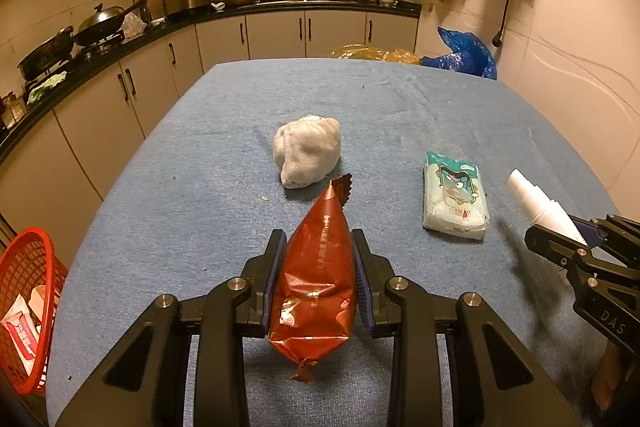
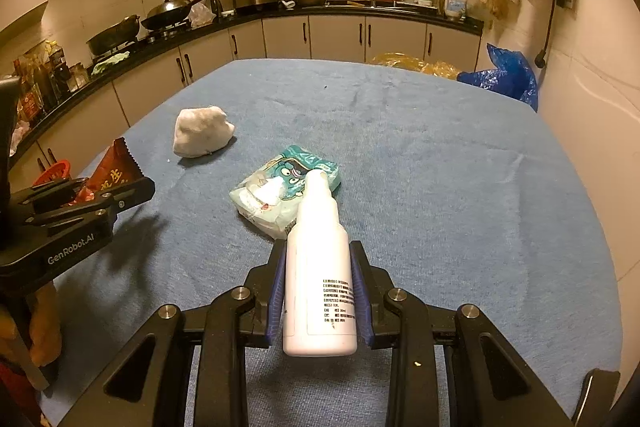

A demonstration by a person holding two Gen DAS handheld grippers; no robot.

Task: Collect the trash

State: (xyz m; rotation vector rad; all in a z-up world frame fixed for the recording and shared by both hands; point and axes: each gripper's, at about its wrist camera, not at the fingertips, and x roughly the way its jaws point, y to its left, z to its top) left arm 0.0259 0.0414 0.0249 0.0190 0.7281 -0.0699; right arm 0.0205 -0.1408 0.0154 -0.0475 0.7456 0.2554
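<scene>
The blue-clothed table [image 2: 460, 167] lies bare across its whole right half and along its far edge, so a gripper could pass freely there. Toward the middle stand two obstacles: a crumpled white cloth ball [image 1: 307, 151] nearer the left edge, and a tissue pack [image 1: 455, 195] near it on the right, with an open lane of cloth between them. A red basket [image 1: 30, 303] stands just off the table's near left corner, below its edge.

"GenRobot.AI" stood in pale letters on the black left gripper [image 2: 86, 201] body, "DAS" on the black right gripper [image 1: 580, 233] body, small print between its jaws on the white plastic spray bottle [image 2: 320, 267] was unreadable
</scene>
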